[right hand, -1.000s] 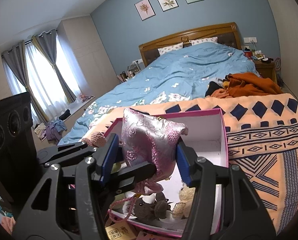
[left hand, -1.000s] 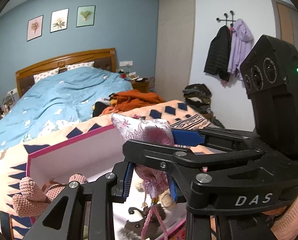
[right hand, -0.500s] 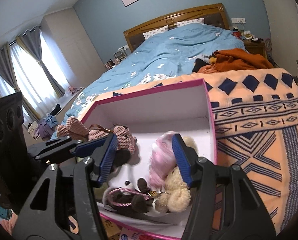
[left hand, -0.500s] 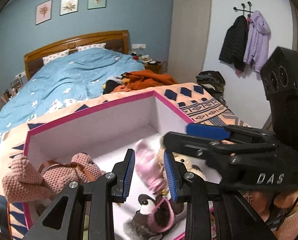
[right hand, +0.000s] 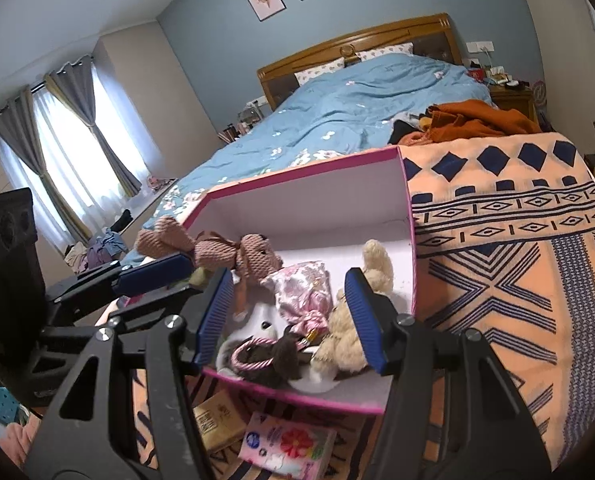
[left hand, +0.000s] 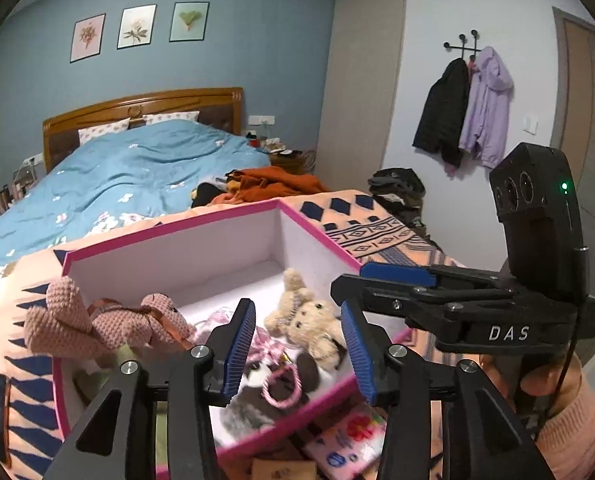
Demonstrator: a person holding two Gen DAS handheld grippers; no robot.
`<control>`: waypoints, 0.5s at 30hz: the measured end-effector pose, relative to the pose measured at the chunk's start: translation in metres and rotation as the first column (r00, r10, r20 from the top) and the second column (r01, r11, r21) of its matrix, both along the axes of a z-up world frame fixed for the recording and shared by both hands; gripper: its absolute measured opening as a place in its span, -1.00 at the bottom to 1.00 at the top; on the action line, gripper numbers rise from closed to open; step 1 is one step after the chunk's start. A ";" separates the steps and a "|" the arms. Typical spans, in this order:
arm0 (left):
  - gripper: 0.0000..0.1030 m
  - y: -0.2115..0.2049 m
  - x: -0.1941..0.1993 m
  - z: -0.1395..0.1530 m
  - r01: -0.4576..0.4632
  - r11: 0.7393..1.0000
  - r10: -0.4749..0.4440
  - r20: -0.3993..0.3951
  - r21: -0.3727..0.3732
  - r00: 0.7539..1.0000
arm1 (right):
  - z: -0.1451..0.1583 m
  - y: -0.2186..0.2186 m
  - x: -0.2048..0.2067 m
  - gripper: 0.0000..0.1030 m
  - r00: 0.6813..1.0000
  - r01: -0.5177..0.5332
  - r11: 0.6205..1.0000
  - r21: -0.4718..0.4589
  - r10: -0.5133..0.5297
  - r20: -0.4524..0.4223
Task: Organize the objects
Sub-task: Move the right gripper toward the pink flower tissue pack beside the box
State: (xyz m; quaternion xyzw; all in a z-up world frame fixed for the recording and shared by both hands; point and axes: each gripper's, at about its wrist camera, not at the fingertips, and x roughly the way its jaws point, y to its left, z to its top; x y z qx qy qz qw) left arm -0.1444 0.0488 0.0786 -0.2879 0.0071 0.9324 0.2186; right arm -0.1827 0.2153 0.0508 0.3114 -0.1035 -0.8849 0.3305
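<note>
The bed (right hand: 377, 100) with its blue quilt fills the upper middle of both my views, and an orange patterned blanket (right hand: 517, 248) spreads down the right side of the right wrist view. On that blanket sits the pink-rimmed box (right hand: 309, 208), centre frame. A knitted pink bear (right hand: 233, 254) drapes over its left wall, a tan teddy (right hand: 357, 340) lies at lower right inside, and the pink satin pouch (right hand: 303, 292) rests on the box floor between them, above a dark plush toy (right hand: 273, 356). My left gripper (left hand: 297, 350) has just been opening and holds nothing; my right gripper (right hand: 293, 318) stands parted and empty too, both blocking the box's near edge.
</note>
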 end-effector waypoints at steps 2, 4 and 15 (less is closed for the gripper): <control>-0.10 0.000 0.010 -0.001 0.014 1.000 -0.014 0.005 0.020 1.000 | 0.004 0.002 0.010 0.17 1.000 -0.014 1.000 -0.002 0.014 -0.023; -0.08 -0.001 0.021 -0.002 0.030 0.999 -0.030 0.008 0.042 1.000 | 0.006 0.003 0.020 0.17 0.999 -0.030 1.000 0.002 0.030 -0.039; 0.05 0.001 0.057 -0.038 0.066 0.997 -0.069 0.068 0.035 0.995 | -0.015 0.015 0.068 0.18 0.996 -0.072 0.996 0.055 0.075 -0.043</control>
